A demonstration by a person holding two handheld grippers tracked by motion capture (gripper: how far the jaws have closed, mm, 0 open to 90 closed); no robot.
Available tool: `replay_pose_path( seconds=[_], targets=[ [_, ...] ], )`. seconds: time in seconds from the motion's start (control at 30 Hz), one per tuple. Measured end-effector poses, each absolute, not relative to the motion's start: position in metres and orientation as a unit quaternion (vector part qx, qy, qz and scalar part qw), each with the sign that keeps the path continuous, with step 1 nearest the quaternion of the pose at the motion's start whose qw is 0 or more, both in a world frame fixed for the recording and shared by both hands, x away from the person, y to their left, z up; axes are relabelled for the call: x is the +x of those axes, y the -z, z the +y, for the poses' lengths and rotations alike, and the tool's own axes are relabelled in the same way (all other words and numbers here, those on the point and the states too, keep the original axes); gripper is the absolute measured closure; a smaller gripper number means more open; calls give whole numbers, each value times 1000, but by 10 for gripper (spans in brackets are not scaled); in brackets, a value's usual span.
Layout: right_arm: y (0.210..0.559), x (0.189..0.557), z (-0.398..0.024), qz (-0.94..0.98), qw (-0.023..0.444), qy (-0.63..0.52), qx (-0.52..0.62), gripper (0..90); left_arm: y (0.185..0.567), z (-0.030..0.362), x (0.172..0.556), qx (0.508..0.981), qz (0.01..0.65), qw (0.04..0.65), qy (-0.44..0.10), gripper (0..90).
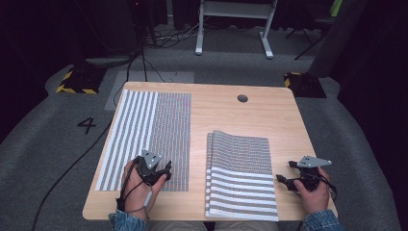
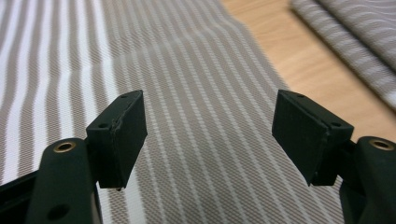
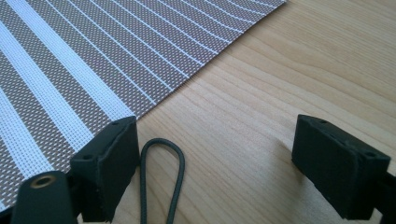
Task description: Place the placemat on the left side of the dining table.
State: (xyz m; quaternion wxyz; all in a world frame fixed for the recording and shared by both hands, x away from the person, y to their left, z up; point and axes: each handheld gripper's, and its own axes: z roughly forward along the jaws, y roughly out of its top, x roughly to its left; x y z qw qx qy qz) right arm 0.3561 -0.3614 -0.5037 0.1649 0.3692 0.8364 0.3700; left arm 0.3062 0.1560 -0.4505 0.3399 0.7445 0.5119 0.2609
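Left of the folded mat stack (image 1: 242,175), the left gripper (image 1: 166,172) hovers over the flat striped mat (image 1: 144,137), jaws spread. Right of that stack, the right gripper (image 1: 280,179) sits above the wooden table (image 1: 269,115), jaws spread, empty.

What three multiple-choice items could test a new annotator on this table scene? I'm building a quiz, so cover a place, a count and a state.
1. Where is the left gripper?
A. over the flat striped mat
B. beside the round table hole
C. off the table

2. How many stacks of folded striped mats are on the table?
A. none
B. one
C. three

3. How are the right gripper jaws?
A. shut on a mat
B. shut on nothing
C. open

Answers:
1. A, its jaws frame the mat's stripes in the left gripper view.
2. B, a single stack lies right of the flat mat.
3. C, a wide gap of bare wood shows between them.
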Motion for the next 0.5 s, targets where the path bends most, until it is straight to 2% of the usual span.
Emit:
replay_pose_path(
  seconds=[0.5],
  targets=[
    [504,356,-362,837,164,-370,367,151,444,133,268,823,398,365,-176,265]
  ],
)
